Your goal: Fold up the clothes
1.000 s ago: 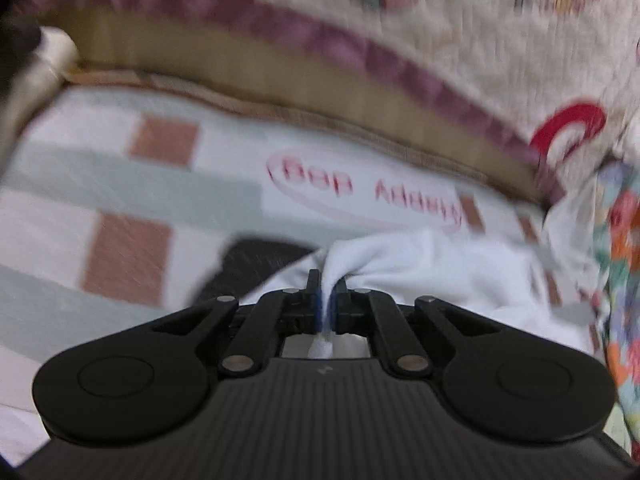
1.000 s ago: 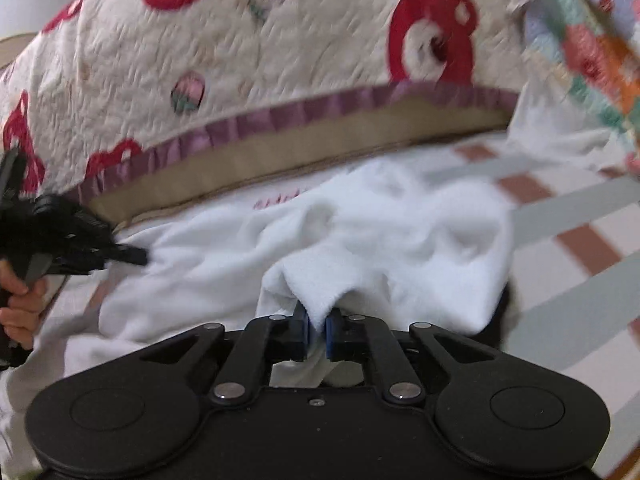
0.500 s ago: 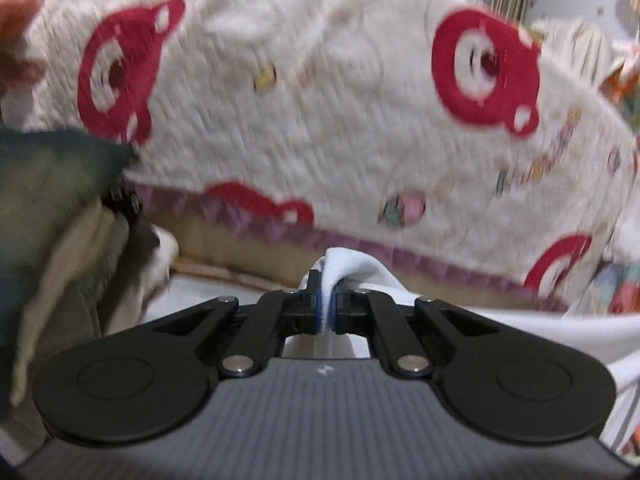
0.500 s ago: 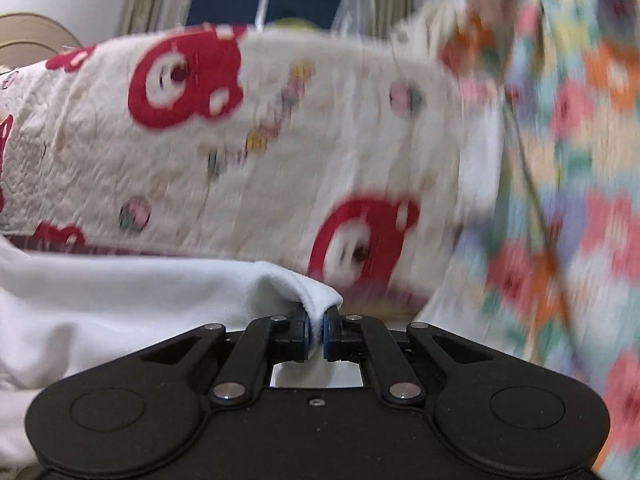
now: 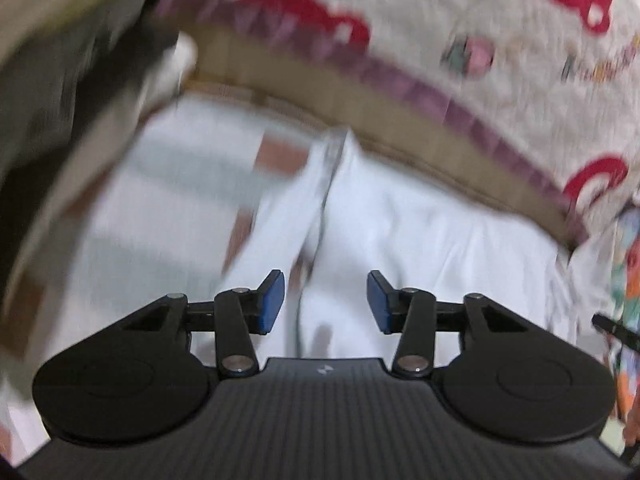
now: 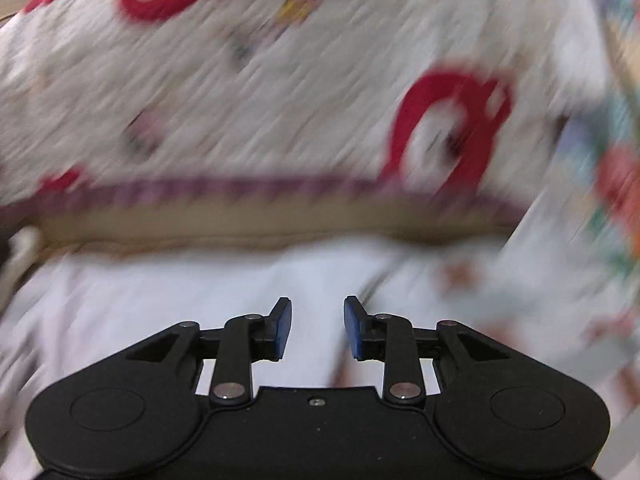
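A white garment [image 5: 420, 232] lies spread on the checked bed sheet [image 5: 188, 184], reaching the quilt's edge. My left gripper [image 5: 325, 302] is open and empty just above the garment's near part, beside a seam or fold line [image 5: 326, 200]. In the right wrist view the same white garment [image 6: 168, 300] lies below my right gripper [image 6: 317, 328], which is open and empty. Both views are blurred by motion.
A cream quilt with red bear shapes and a purple-and-tan border [image 5: 400, 80] rises behind the garment; it also fills the right wrist view [image 6: 280, 92]. A floral cloth [image 6: 616, 160] hangs at the right. Dark and beige clothing [image 5: 60, 80] sits at the left.
Both grippers were shut on the white garment and held it up; now both have opened and let it go, and it lies spread on the bed.
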### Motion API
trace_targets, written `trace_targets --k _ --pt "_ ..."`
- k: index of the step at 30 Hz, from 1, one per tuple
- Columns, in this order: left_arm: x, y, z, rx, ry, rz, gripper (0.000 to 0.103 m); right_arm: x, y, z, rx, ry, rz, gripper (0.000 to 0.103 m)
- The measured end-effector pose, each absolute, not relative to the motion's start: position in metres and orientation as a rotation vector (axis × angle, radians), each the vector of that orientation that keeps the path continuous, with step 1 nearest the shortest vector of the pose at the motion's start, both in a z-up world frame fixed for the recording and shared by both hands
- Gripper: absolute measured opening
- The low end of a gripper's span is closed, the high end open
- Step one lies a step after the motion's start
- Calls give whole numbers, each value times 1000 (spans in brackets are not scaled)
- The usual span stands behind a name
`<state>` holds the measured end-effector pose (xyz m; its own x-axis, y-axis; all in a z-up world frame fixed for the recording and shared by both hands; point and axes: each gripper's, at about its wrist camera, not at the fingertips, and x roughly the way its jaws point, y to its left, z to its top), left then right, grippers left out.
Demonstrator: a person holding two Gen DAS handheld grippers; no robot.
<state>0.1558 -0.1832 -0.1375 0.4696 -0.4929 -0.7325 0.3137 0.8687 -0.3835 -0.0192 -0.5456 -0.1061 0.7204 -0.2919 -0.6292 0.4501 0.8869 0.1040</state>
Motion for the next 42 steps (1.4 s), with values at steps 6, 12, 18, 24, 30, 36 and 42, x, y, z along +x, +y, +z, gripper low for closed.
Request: trace_targets --k 6,12,18,24,30,36,42 --pt "105 -182 -173 -215 1074 -522 42 -77 -477 -155 428 767 -135 47" --pt "85 -185 -173 -139 1068 -573 42 -114 -398 -163 153 752 89 48" --pt "81 -171 -166 -137 1002 -580 42 -100 -358 -188 51 811 163 63" --pt "64 -178 -150 1 881 -752 46 -92 -372 -184 -8 740 -16 8" --pt "30 -208 -158 169 951 -1047 63 -95 -423 -158 127 647 -138 7" --pt "16 -231 -172 269 959 -990 70 -107 -463 -143 247 596 -222 7" --pt "26 -233 -187 337 1013 -884 82 -104 -481 -137 165 592 -308 6"
